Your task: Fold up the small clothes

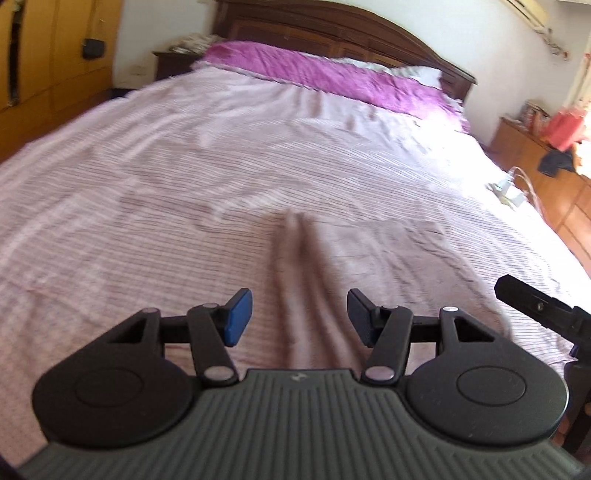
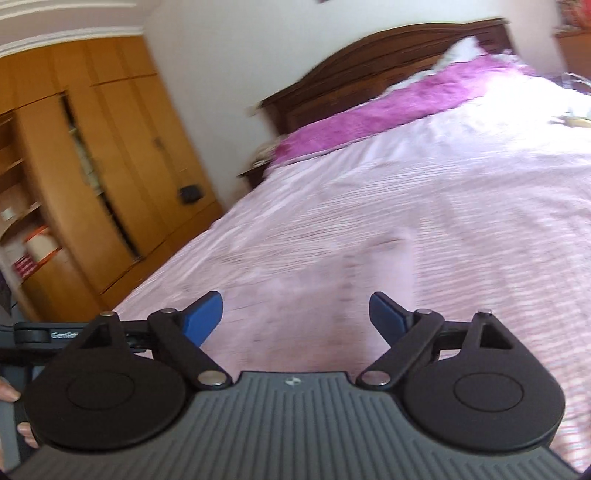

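Left wrist view shows our left gripper point(image 1: 300, 318) open above a blurred pinkish garment point(image 1: 306, 280) on the striped bedspread point(image 1: 147, 184), right gripper point(image 2: 296, 317) open too, so we judge grasping comes next.

I see a bedroom in a home: a wide bed point(image 1: 258, 155) with pink striped sheet, a purple blanket point(image 1: 332, 74), a dark wooden headboard point(image 1: 332, 26), a tall wardrobe point(image 2: 110, 147) and a nightstand point(image 1: 173, 62) beside the bed.
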{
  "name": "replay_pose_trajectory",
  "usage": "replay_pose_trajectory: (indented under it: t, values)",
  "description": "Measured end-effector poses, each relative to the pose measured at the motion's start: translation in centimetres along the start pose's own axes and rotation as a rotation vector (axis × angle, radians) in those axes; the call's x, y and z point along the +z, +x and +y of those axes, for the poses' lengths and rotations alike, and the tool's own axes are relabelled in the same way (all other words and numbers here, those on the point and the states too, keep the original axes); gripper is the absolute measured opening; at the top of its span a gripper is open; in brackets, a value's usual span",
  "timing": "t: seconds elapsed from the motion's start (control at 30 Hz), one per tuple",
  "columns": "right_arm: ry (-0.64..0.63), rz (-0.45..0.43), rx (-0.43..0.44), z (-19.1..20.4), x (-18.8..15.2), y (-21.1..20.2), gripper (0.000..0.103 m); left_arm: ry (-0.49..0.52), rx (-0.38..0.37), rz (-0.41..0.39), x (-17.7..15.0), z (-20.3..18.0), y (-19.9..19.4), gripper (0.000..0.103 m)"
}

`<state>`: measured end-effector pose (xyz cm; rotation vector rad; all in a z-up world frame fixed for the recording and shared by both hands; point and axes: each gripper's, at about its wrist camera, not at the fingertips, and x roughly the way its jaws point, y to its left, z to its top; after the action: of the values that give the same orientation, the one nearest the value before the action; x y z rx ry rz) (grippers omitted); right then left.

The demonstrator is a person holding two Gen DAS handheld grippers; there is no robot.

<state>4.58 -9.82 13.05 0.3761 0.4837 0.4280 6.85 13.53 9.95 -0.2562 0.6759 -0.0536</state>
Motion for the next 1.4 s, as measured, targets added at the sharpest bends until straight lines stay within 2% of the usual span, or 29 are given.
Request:
replay_pose_trajectory:
  t: [0.13, 0.33, 0.47, 0.57, 0.63, 0.7, 0.77, 0.9, 0.97, 1.03, 1.07, 1.23, 1.33, 1.4]
  values:
    - [0.073, -0.011, -0.059, -3.0, -0.2, -0.4, 0.092, 0.001, -0.045, 0.041, 0.3, -1.2, 2.3, 0.059]
    - [0.153, -0.002, -0.083, -6.2, -1.7, -0.1, 0.092, -0.012, -0.047, 0.112, 0.2, -2.1, 5.8, 0.059]
    - [0.175, -0.005, -0.08, -7.1, -2.8, 0.2, 0.092, -0.006, -0.123, 0.099, -0.1, -2.3, 7.0, 0.059]
    - [0.171, -0.015, -0.069, -7.1, -3.7, 0.3, 0.093, -0.029, -0.151, 0.087, -0.3, -1.8, 8.1, 0.057]
    - [0.174, -0.018, -0.053, -6.9, -3.8, 0.3, 0.093, -0.057, -0.183, 0.078, -0.4, -1.3, 8.4, 0.026]
    - [0.181, -0.009, 0.011, -6.3, -3.5, 0.7, 0.093, -0.075, -0.2, 0.073, 0.1, -0.8, 8.3, 0.022]
    - [0.136, -0.01, 0.118, -4.9, -3.3, 0.7, 0.093, -0.044, -0.191, 0.04, 1.3, -0.6, 7.5, 0.02]
    - [-0.031, 0.008, 0.18, -1.3, -3.8, 1.5, 0.093, -0.045, -0.123, 0.001, 3.6, 1.0, 6.8, 0.02]
    - [-0.083, 0.015, 0.151, -0.4, -4.5, 1.9, 0.095, -0.038, -0.13, 0.07, 3.7, 1.8, 7.7, 0.022]
    - [-0.115, 0.017, 0.135, -0.3, -4.8, 2.2, 0.095, -0.049, -0.133, 0.127, 2.8, 2.4, 8.3, 0.029]
    - [-0.115, 0.019, 0.137, -0.4, -4.8, 2.2, 0.095, -0.052, -0.134, 0.128, 2.2, 2.6, 8.3, 0.03]
    - [-0.03, 0.027, 0.151, -1.4, -4.0, 1.9, 0.095, -0.091, -0.144, 0.115, 1.1, 3.0, 6.6, 0.058]
    - [0.058, 0.011, 0.147, -2.4, -3.6, 1.5, 0.095, -0.037, -0.116, 0.13, 0.2, 2.4, 5.8, 0.059]
    - [0.09, 0.016, 0.129, -2.8, -3.4, 1.6, 0.095, 0.009, -0.074, 0.138, -0.6, 2.2, 5.6, 0.065]
